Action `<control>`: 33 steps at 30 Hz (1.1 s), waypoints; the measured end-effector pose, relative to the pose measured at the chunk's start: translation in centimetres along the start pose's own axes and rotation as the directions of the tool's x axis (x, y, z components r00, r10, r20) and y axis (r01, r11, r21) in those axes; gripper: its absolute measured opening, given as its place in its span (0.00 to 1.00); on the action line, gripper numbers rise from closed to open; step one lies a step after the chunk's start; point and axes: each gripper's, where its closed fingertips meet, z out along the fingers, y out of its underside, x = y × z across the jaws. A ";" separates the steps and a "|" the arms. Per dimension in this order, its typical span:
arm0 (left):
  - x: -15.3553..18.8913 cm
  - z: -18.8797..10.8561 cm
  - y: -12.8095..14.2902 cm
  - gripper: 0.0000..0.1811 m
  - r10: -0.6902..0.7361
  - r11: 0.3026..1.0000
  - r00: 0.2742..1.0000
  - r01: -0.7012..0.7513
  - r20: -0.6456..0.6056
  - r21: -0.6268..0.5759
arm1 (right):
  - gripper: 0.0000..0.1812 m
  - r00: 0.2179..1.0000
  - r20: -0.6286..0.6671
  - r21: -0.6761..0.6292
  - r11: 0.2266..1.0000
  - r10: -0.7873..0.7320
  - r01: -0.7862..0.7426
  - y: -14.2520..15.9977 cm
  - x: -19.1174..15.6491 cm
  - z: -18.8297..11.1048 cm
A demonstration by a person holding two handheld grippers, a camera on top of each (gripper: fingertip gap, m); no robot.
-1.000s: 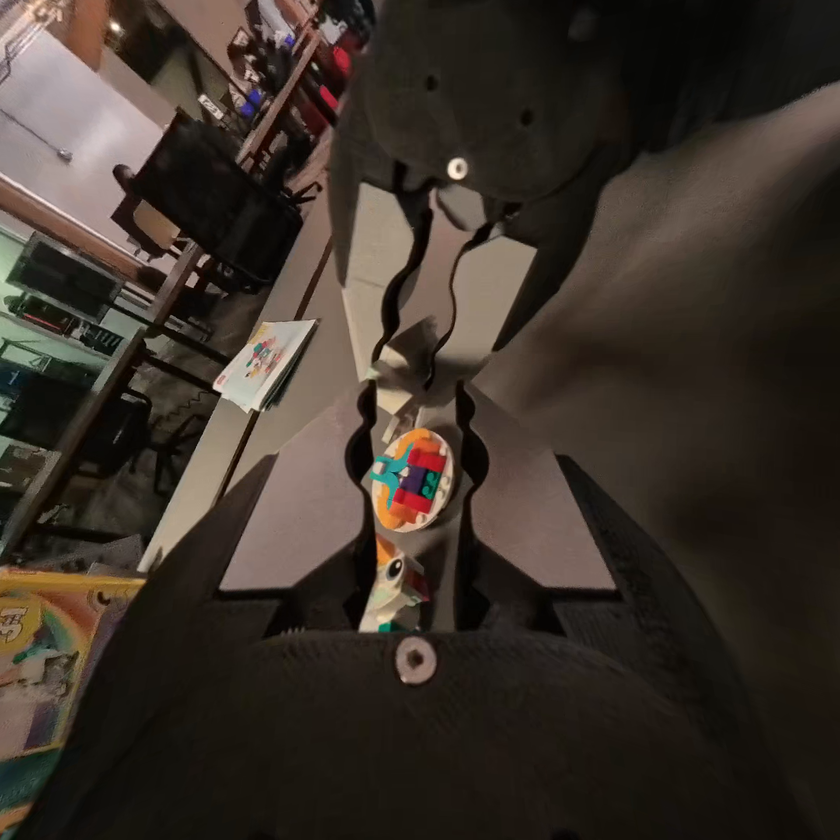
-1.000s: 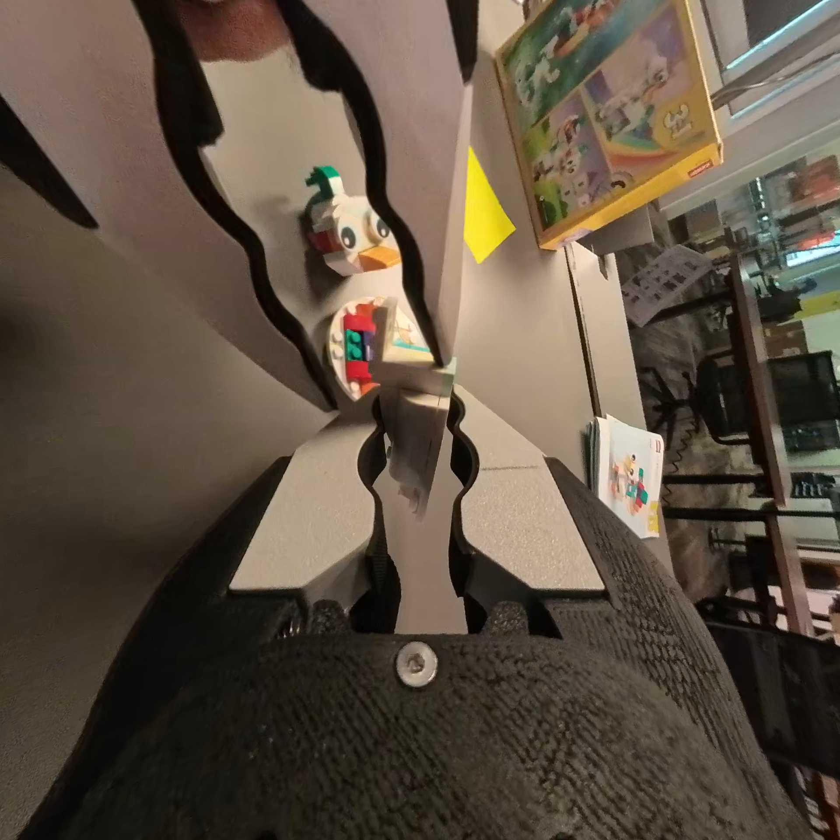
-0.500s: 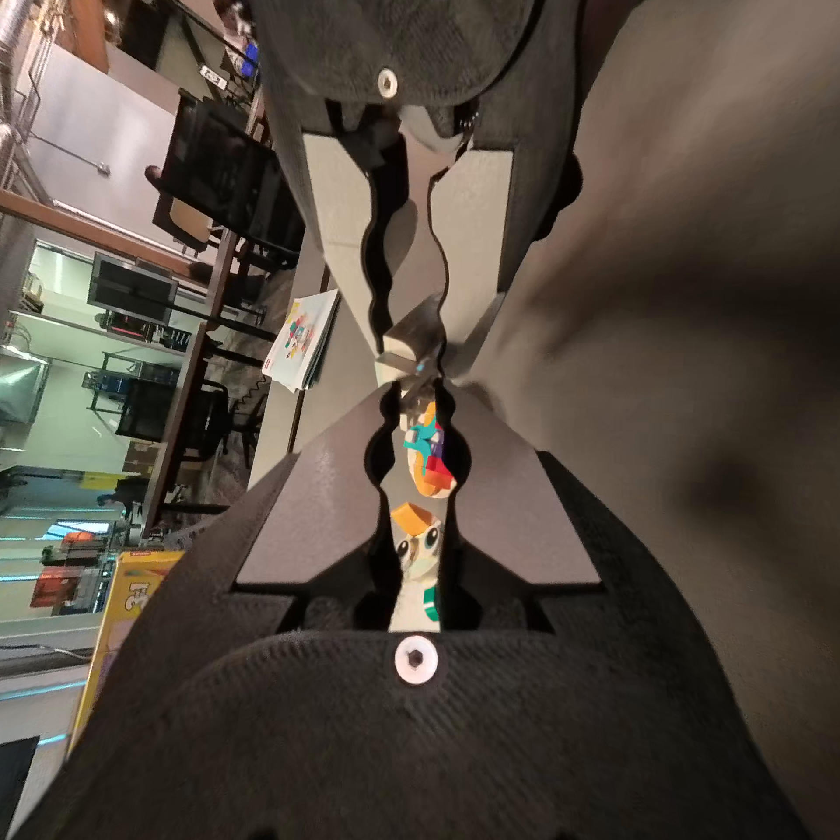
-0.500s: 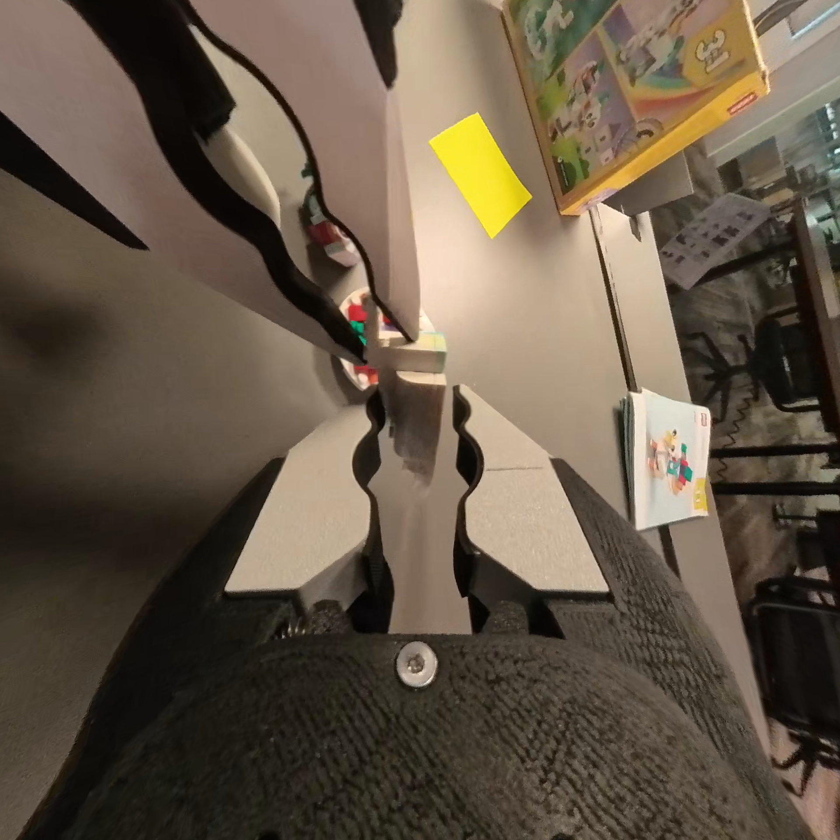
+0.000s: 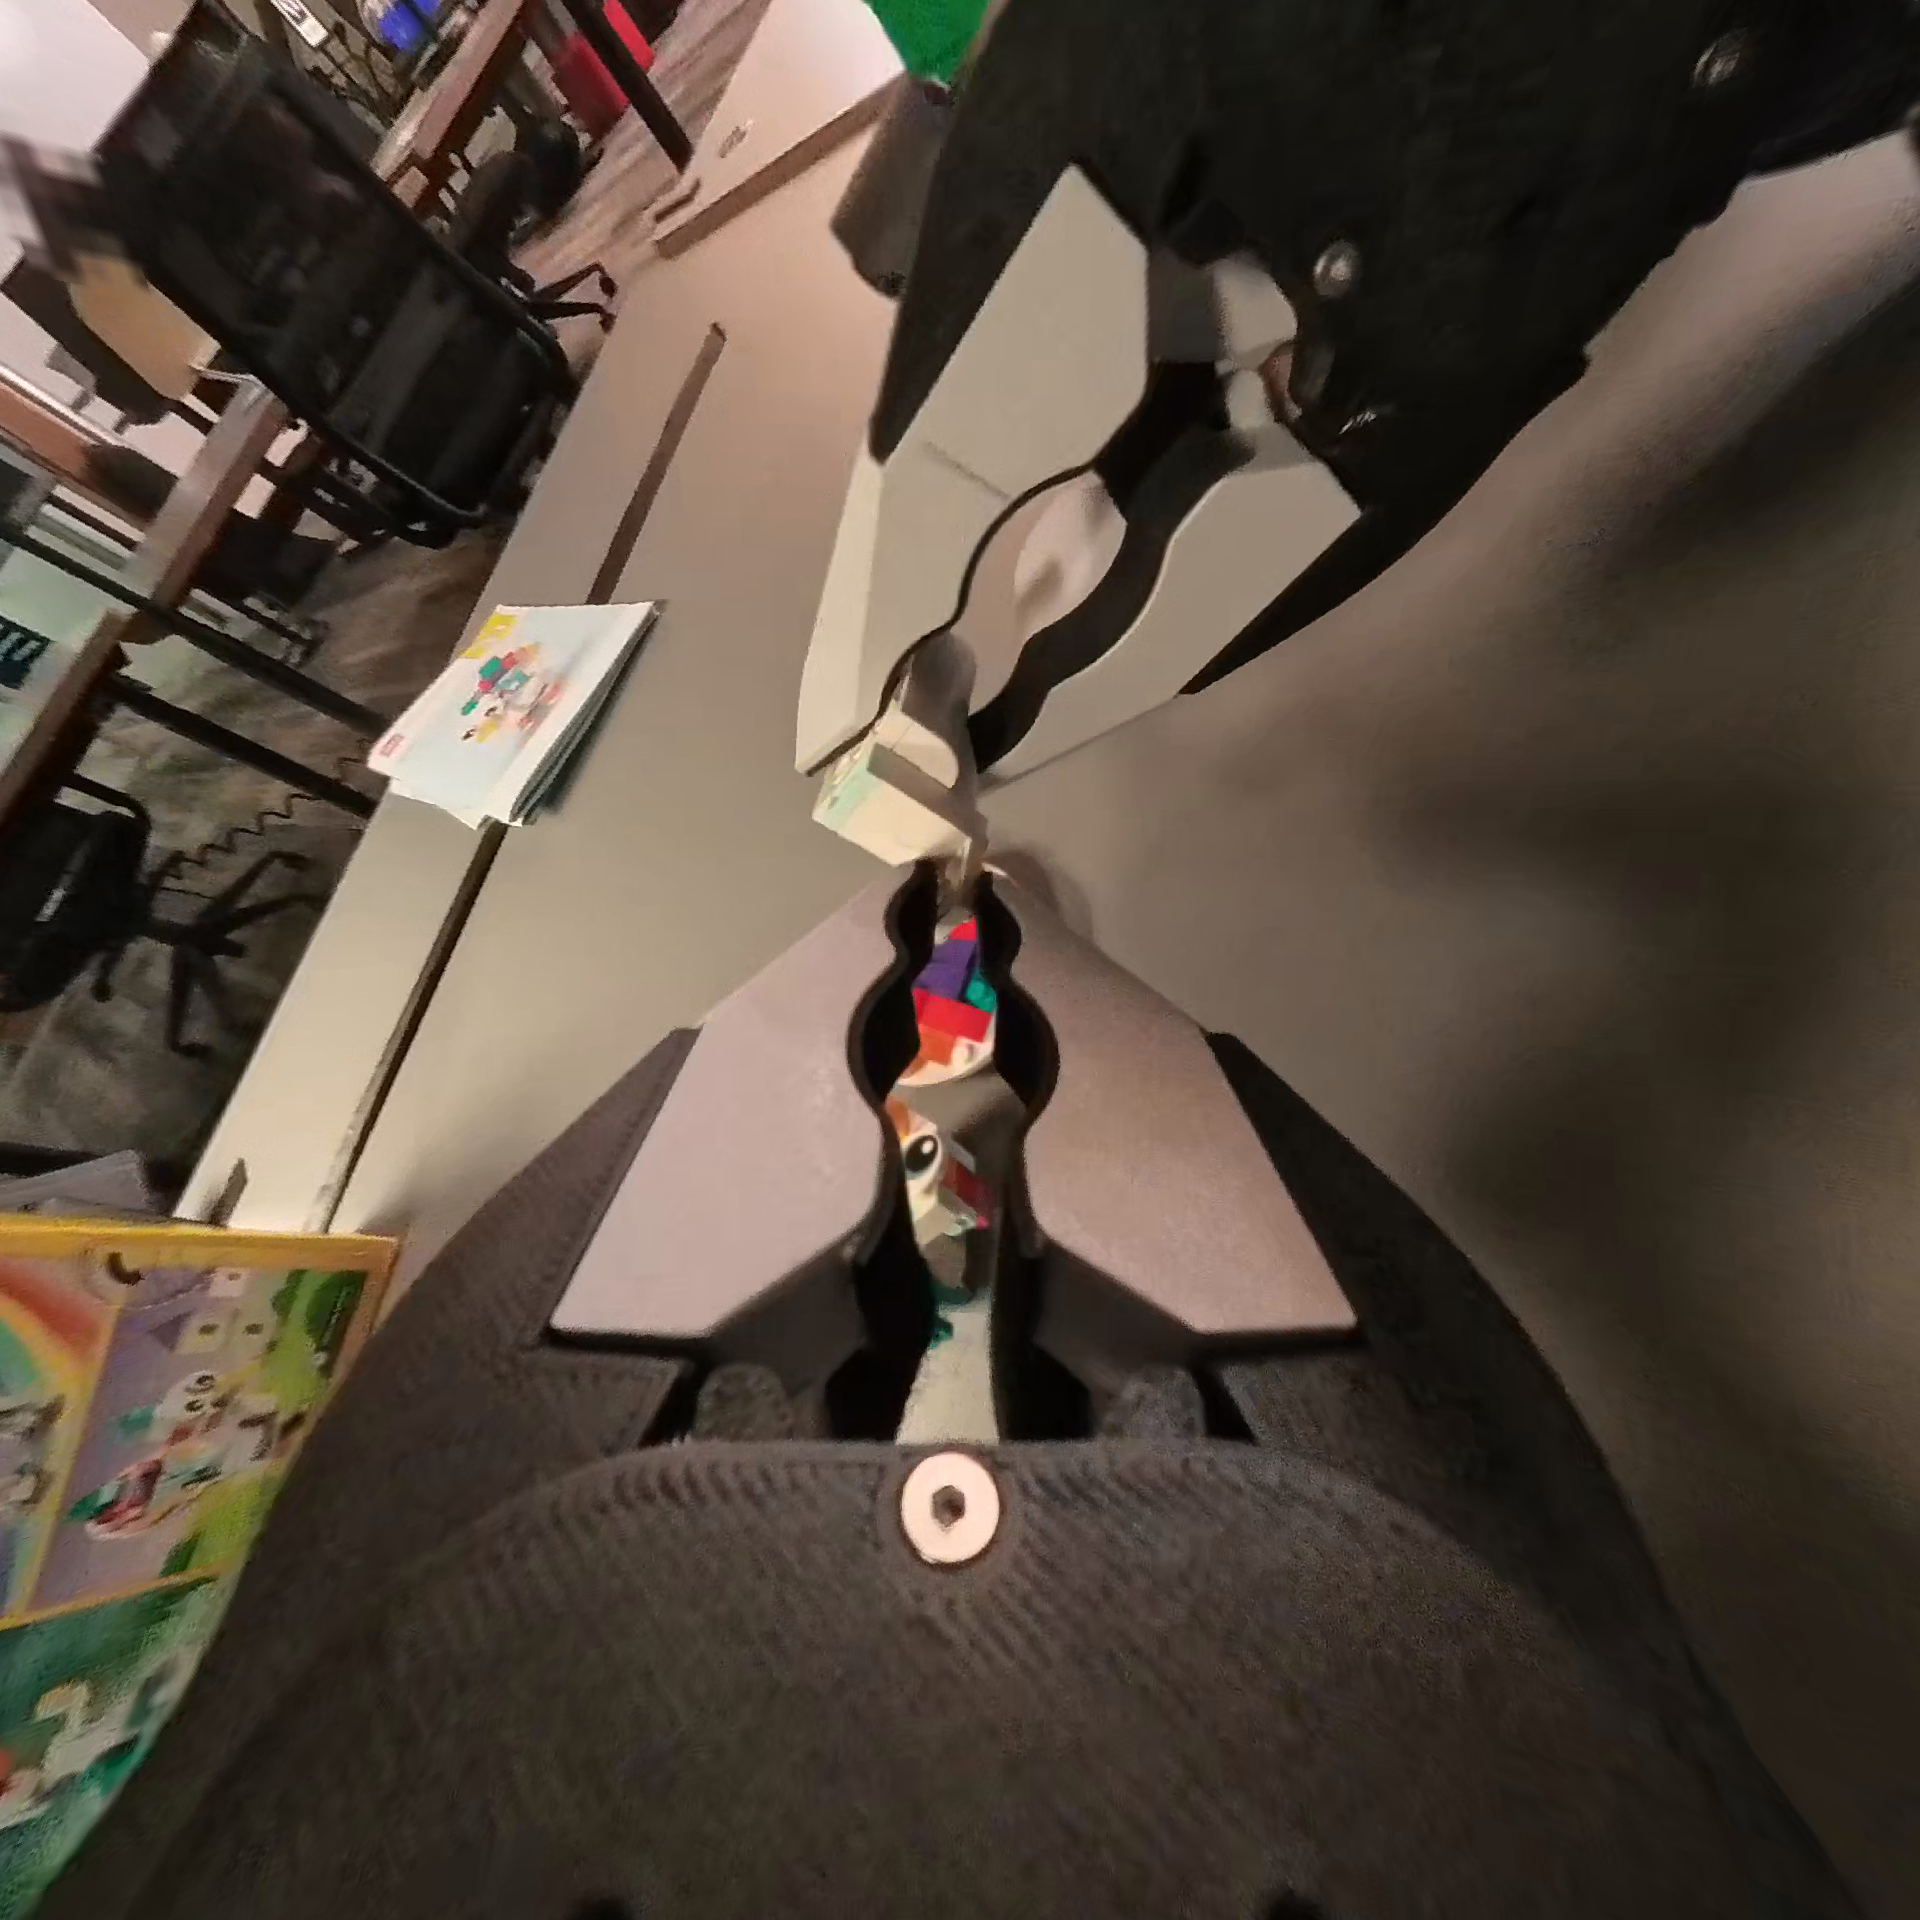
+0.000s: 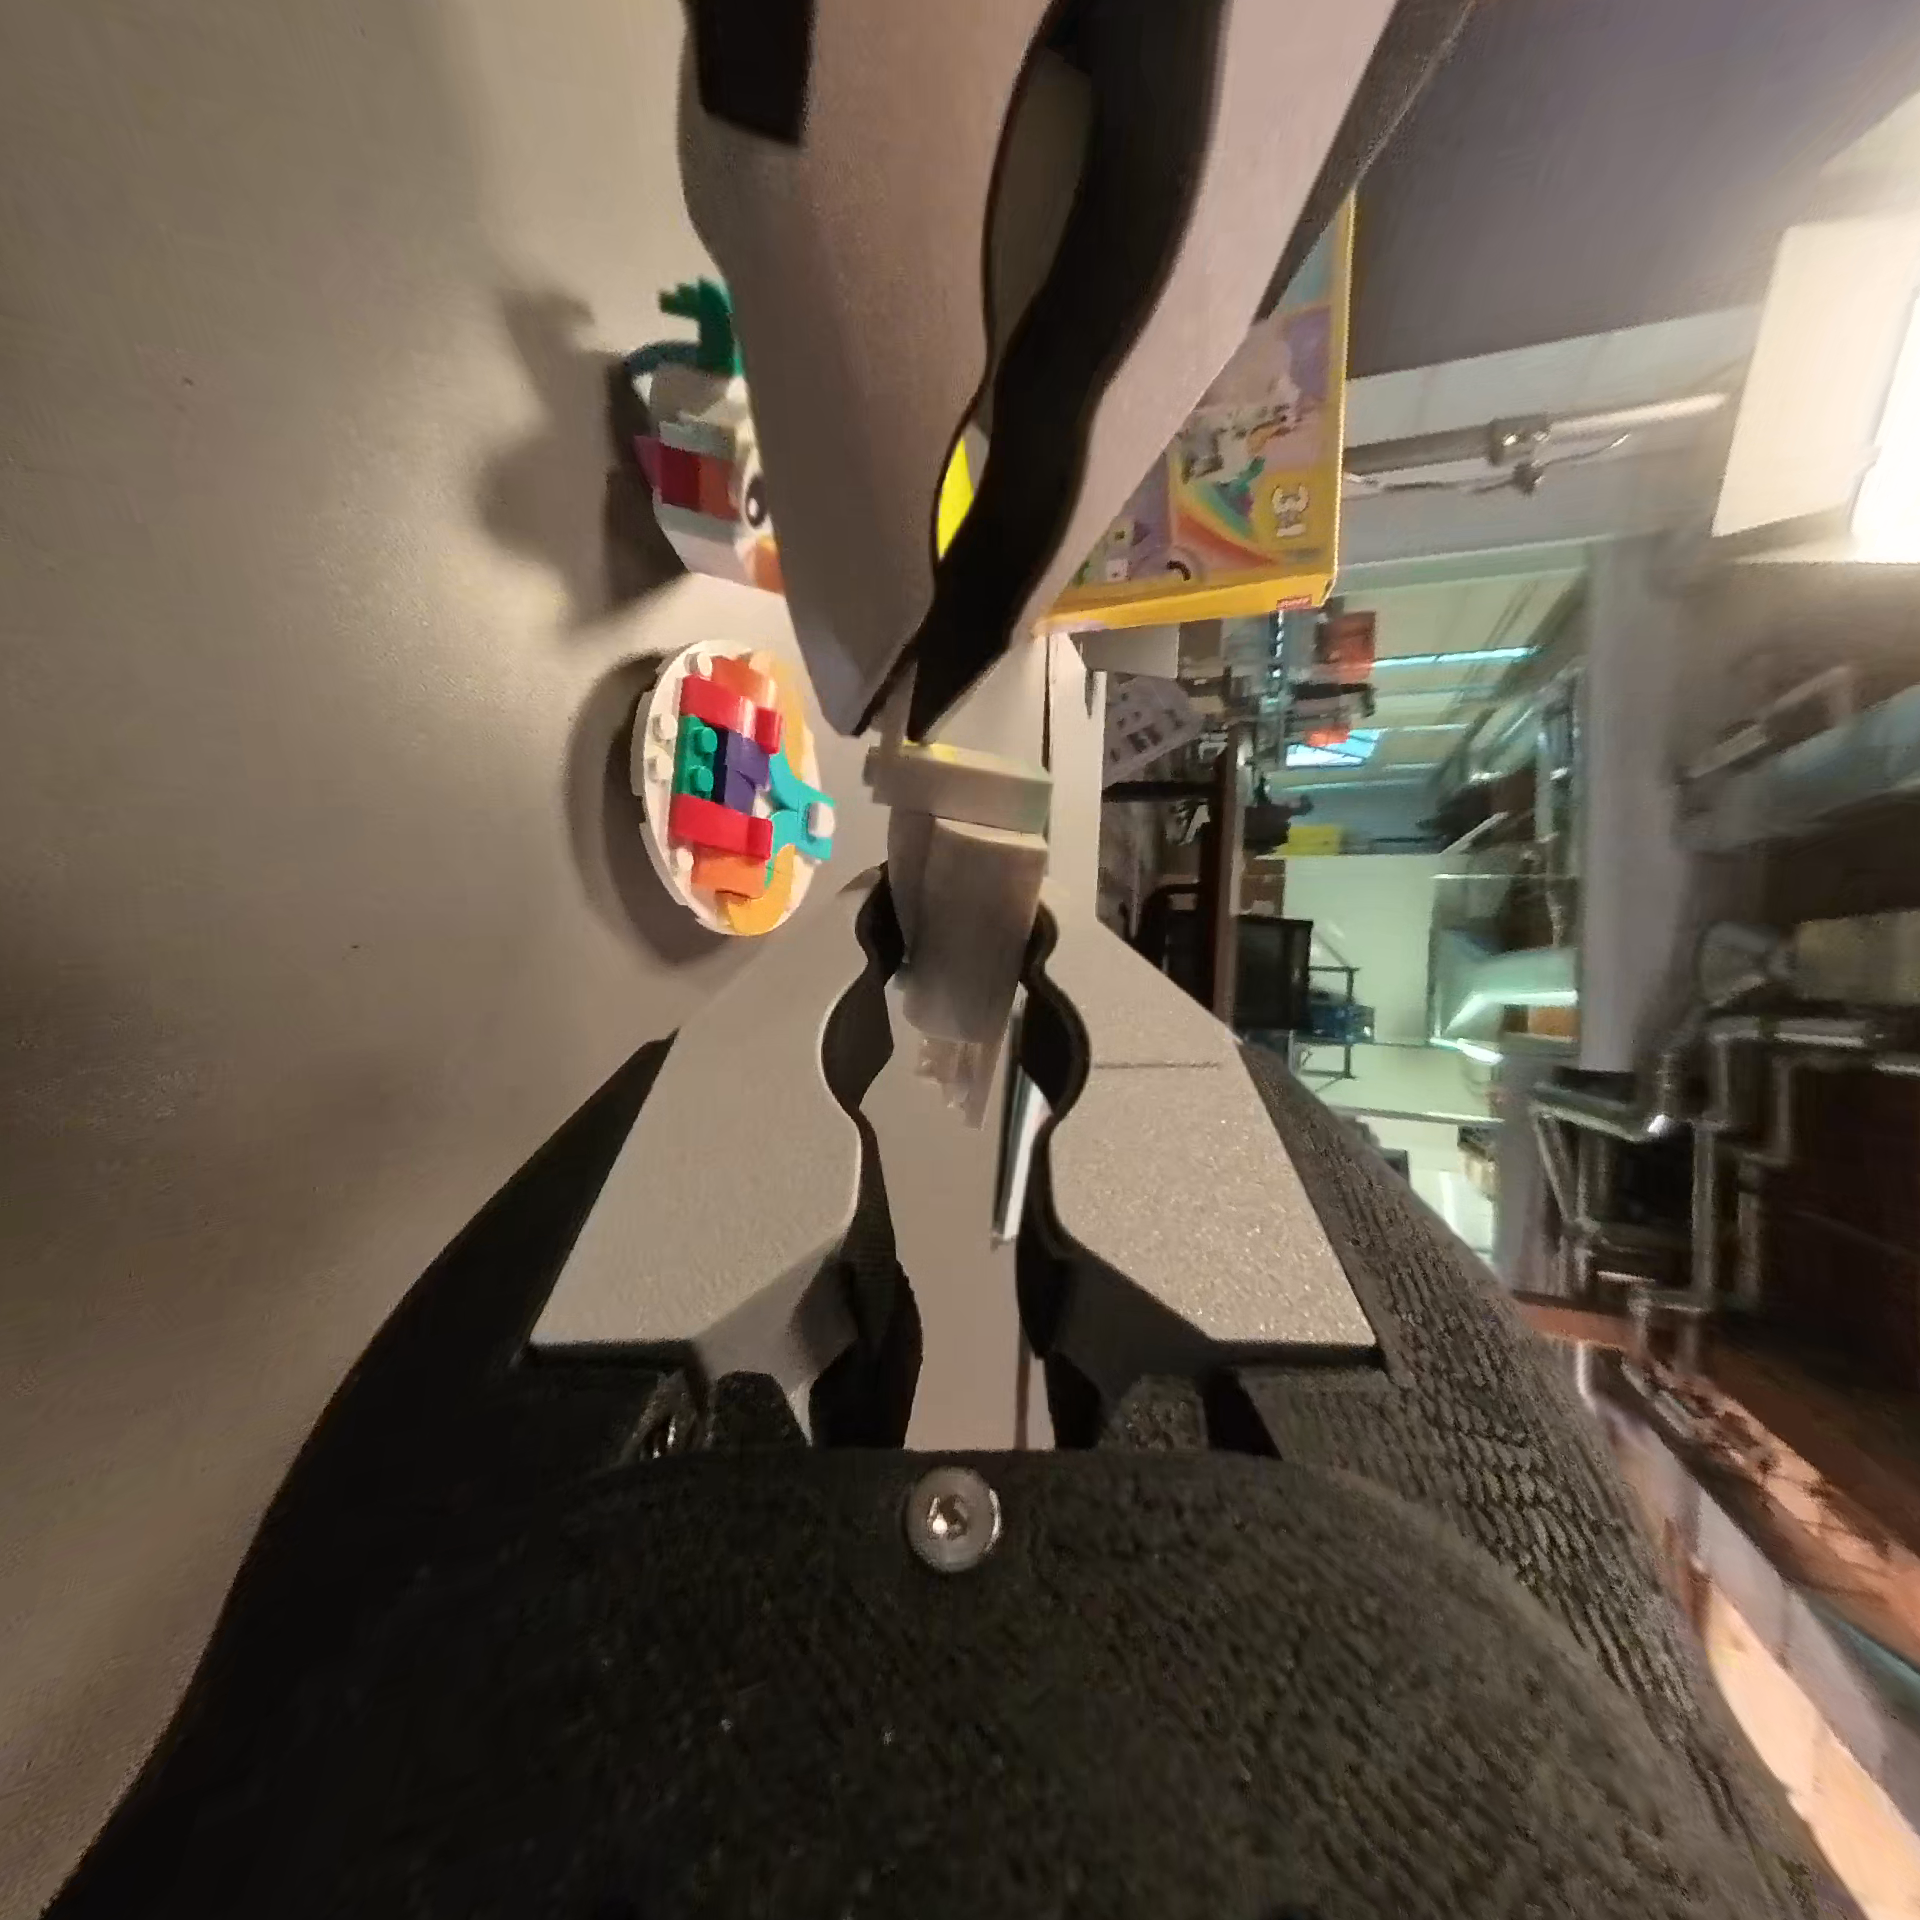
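Observation:
My right gripper (image 6: pixel 961 894) is shut on a white and grey brick piece (image 6: pixel 966 831) and holds it above the grey table (image 6: pixel 312 520). My left gripper (image 5: pixel 954 883) meets it tip to tip, its fingers pinched on a thin pale tab at the end of that piece (image 5: pixel 894 800). The left gripper also shows in the right wrist view (image 6: pixel 883 717), and the right gripper in the left wrist view (image 5: pixel 904 769). A round white plate with red, green, purple and orange bricks (image 6: pixel 727 790) lies on the table just beside the tips. A white bird-head build (image 6: pixel 707 478) lies next to it.
A yellow toy box (image 5: pixel 156 1455) stands at the table's edge, with a yellow note (image 6: pixel 951 499) near it. An instruction booklet (image 5: pixel 520 717) lies close to the far edge. Chairs and desks (image 5: pixel 312 291) stand beyond the table. Across from one pair of fingers to the other is roughly 4 cm.
My left gripper has closed from a wide gap to a pinch at the end of the white piece. Both grippers have tilted, and the round plate now lies clear of the tips.

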 end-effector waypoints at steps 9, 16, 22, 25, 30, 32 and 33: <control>1.0 -0.8 -0.5 0.03 0.096 0.995 0.995 -0.096 -0.034 -0.008 | 0.10 0.999 0.021 0.109 0.993 0.037 -0.039 -0.8 -0.6 -1.0; 2.0 -0.9 -1.0 0.03 0.102 0.995 0.991 -0.102 -0.090 0.006 | 0.10 0.997 0.050 0.166 0.984 0.059 -0.066 -0.9 -1.2 -1.8; 3.1 -1.6 -2.3 0.02 0.185 0.982 0.977 -0.187 -0.110 -0.008 | 0.10 0.985 0.101 0.248 0.955 0.140 -0.161 -1.6 -1.5 -3.4; 3.4 -2.2 -2.6 0.02 0.208 0.977 0.971 -0.211 -0.118 -0.021 | 0.10 0.979 0.114 0.284 0.938 0.171 -0.197 -2.2 -1.5 -3.7; 3.7 -2.7 -2.5 0.02 0.232 0.969 0.964 -0.241 -0.131 -0.060 | 0.10 0.967 0.136 0.328 0.912 0.213 -0.247 -2.9 -1.8 -3.8; 3.7 -3.2 -2.6 0.02 0.216 0.973 0.966 -0.225 -0.141 -0.050 | 0.10 0.965 0.134 0.337 0.905 0.226 -0.259 -3.2 -1.6 -4.0; 3.7 -3.3 -2.6 0.02 0.205 0.976 0.968 -0.213 -0.147 -0.046 | 0.10 0.962 0.141 0.335 0.903 0.236 -0.270 -3.4 -1.6 -4.0</control>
